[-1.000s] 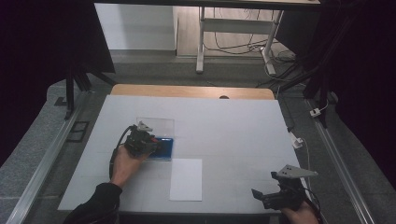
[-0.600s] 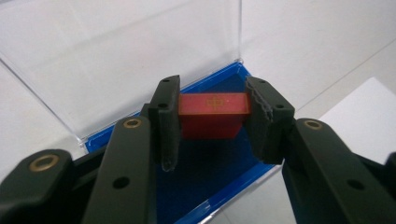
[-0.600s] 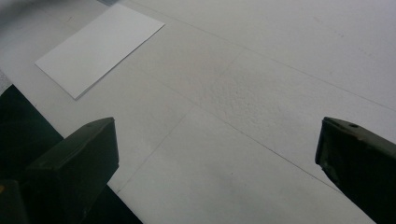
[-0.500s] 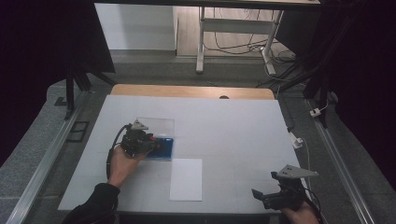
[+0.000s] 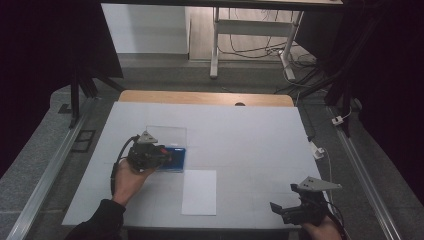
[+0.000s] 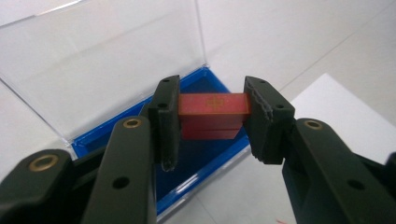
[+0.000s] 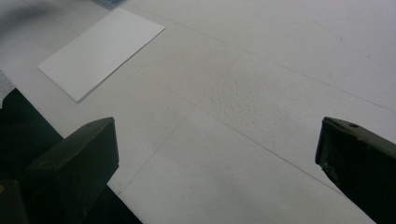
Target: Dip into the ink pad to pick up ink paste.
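Note:
A blue box (image 5: 176,158) with a clear hinged lid (image 5: 167,135) lies open on the white table cover, left of the middle. In the left gripper view, my left gripper (image 6: 212,119) is shut on a small red block (image 6: 212,108) and holds it over the blue box (image 6: 205,158), whose clear lid (image 6: 102,60) stands open behind. In the high view the left gripper (image 5: 165,156) sits at the box's left end. My right gripper (image 5: 285,211) rests near the table's front right edge, open, with nothing between its jaws; the right gripper (image 7: 217,149) faces bare table cover.
A white sheet of paper (image 5: 200,192) lies just in front of the box; the sheet (image 7: 100,51) also appears in the right gripper view. A wooden strip (image 5: 205,98) runs along the table's far edge. Metal rails (image 5: 47,170) flank both sides.
The left hand and gripper have shifted slightly at the box. The right gripper has stayed where it was.

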### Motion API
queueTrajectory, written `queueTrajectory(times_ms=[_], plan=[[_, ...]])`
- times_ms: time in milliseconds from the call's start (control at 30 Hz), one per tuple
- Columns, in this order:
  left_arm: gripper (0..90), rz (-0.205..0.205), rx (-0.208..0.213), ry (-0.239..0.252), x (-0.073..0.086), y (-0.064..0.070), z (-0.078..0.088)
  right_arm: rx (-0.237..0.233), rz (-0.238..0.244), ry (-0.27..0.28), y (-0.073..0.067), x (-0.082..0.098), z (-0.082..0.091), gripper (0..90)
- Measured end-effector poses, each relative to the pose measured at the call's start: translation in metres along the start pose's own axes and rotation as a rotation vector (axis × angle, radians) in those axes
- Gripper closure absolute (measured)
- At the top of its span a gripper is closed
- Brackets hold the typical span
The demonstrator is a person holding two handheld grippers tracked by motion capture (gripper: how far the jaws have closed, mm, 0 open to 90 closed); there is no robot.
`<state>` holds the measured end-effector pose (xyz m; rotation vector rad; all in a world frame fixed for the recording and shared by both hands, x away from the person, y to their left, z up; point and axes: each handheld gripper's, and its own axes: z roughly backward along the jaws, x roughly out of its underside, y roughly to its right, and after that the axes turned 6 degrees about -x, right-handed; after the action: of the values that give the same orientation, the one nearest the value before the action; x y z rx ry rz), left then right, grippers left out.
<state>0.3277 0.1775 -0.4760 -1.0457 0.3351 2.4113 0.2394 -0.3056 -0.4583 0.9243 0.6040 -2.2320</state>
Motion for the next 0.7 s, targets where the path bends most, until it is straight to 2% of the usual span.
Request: queueTrajectory(times_ms=[533, 700], plan=[[58.2, -0.005, 0.069, 0.052, 0.002, 0.016, 0.021, 0.001, -0.001, -0.001, 0.0, 0.0, 0.0, 0.0], [58.3, -0.038, 0.075, 0.058, 0.0, 0.026, 0.024, 0.001, 0.0, 0.001, 0.001, 0.0, 0.0, 0.0]])
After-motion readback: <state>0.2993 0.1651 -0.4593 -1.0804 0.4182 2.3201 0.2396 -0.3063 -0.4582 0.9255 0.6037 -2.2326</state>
